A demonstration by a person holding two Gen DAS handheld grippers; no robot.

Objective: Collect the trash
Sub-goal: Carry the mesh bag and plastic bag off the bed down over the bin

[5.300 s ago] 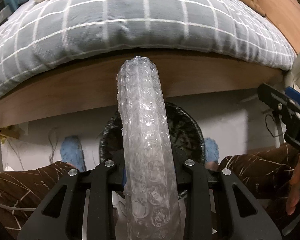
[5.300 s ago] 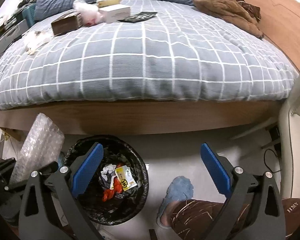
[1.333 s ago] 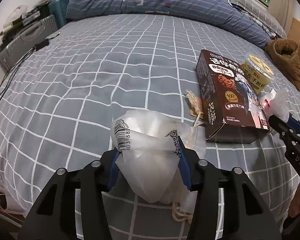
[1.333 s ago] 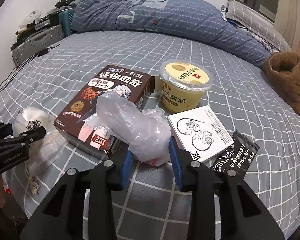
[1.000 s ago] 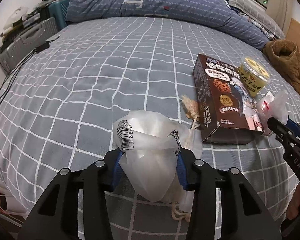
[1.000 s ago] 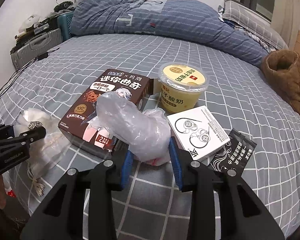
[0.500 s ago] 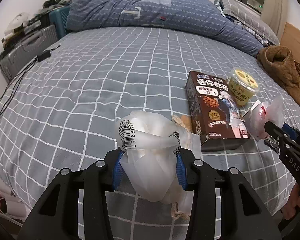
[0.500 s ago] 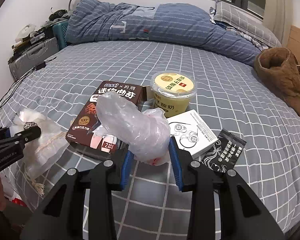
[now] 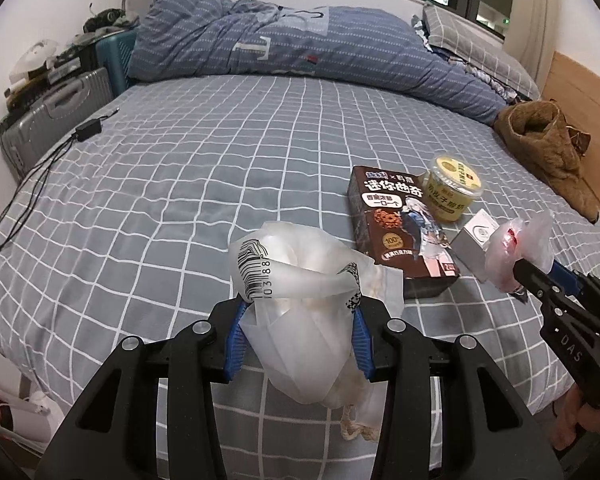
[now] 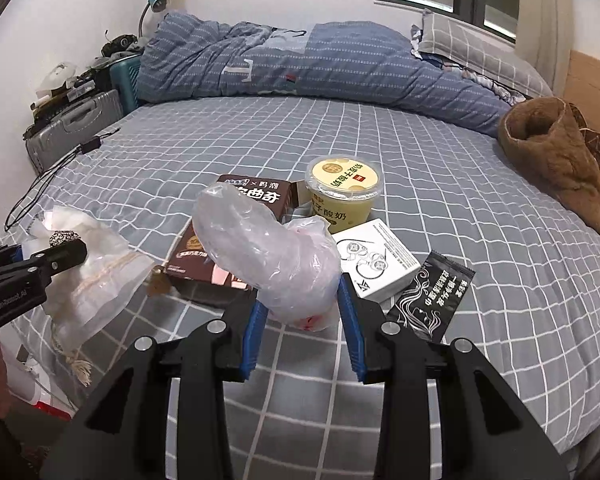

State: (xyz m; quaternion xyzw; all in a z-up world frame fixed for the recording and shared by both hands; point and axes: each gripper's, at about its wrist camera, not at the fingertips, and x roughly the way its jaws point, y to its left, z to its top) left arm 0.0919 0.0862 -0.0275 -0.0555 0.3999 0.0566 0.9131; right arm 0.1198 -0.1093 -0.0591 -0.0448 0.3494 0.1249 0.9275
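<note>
On the grey checked bed [image 9: 220, 168] lie a brown cookie box [image 9: 400, 232], a yellow yoghurt cup [image 10: 342, 190], a white earphone box [image 10: 374, 260] and a black sachet [image 10: 432, 296], all stiff enough to pinch across their sides. The left gripper [image 9: 296, 336] has its jaws closed on a frosted barcode bag [image 9: 300, 320] with a cord dangling. The right gripper [image 10: 300, 320] clamps a crumpled clear plastic bag [image 10: 268, 256]; both look light, soft and slippery, best held at the bunched middle.

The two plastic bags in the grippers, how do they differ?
The left gripper holds a milky bag printed with a barcode, string dangling below; the right gripper holds a clear crumpled bag, unprinted, with something red inside. Both are clamped and lifted off the bed.
</note>
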